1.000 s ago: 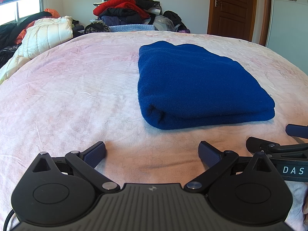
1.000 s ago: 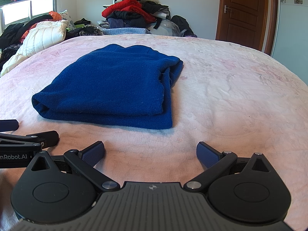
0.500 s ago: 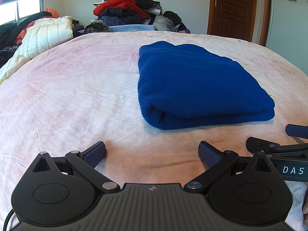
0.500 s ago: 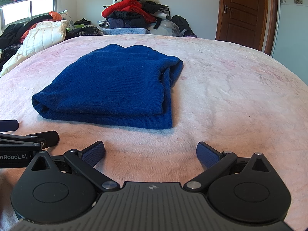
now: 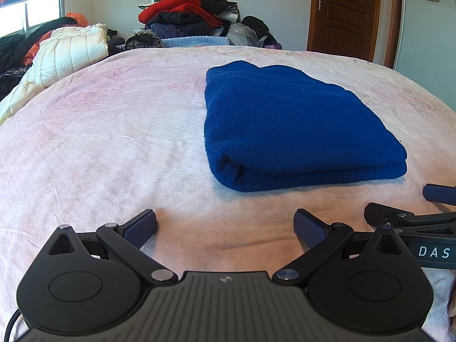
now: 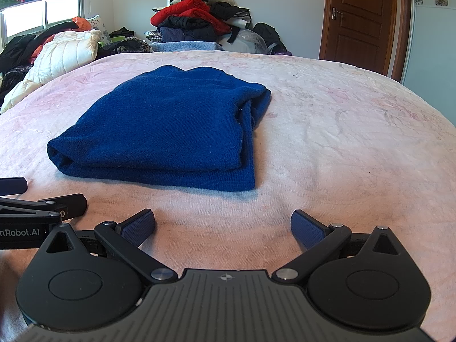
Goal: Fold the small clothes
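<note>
A dark blue knitted garment [image 5: 287, 125] lies folded in a flat rectangle on the pink bedspread [image 5: 114, 148]; it also shows in the right wrist view [image 6: 171, 131]. My left gripper [image 5: 225, 228] is open and empty, low over the bedspread just short of the garment's near edge. My right gripper [image 6: 222, 226] is open and empty, also short of the garment's near edge. Each gripper shows at the edge of the other's view, side by side.
A heap of red and black clothes [image 5: 188, 17] is piled at the far end of the bed. A cream quilted jacket [image 5: 65, 54] and dark clothes lie at the far left. A brown door [image 6: 359, 20] stands at the back right.
</note>
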{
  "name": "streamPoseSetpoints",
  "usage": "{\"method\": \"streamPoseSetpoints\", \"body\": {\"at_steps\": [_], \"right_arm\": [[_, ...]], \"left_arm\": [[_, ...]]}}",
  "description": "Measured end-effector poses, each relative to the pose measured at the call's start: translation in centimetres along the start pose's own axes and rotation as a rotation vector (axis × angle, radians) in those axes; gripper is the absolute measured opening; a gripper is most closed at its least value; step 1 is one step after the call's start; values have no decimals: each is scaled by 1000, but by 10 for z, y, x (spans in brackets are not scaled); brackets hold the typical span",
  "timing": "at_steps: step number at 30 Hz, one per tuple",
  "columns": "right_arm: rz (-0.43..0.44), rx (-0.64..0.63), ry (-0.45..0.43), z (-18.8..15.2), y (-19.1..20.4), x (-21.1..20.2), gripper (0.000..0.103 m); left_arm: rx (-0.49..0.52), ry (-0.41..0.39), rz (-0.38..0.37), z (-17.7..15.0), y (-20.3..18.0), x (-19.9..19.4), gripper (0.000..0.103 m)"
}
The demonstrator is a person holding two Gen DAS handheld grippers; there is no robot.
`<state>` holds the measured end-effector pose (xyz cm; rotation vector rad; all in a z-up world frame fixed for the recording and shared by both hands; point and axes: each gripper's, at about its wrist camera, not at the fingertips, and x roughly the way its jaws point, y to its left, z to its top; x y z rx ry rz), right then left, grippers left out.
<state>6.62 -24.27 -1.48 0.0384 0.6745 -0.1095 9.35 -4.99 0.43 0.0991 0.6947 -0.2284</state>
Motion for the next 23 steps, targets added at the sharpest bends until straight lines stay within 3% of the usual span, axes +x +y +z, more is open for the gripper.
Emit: {"method": "streamPoseSetpoints", "body": {"at_steps": [23], "right_arm": [[0,0,0,0,0,0,102]], "left_arm": [[7,5,10,-1,0,-3,103]]}}
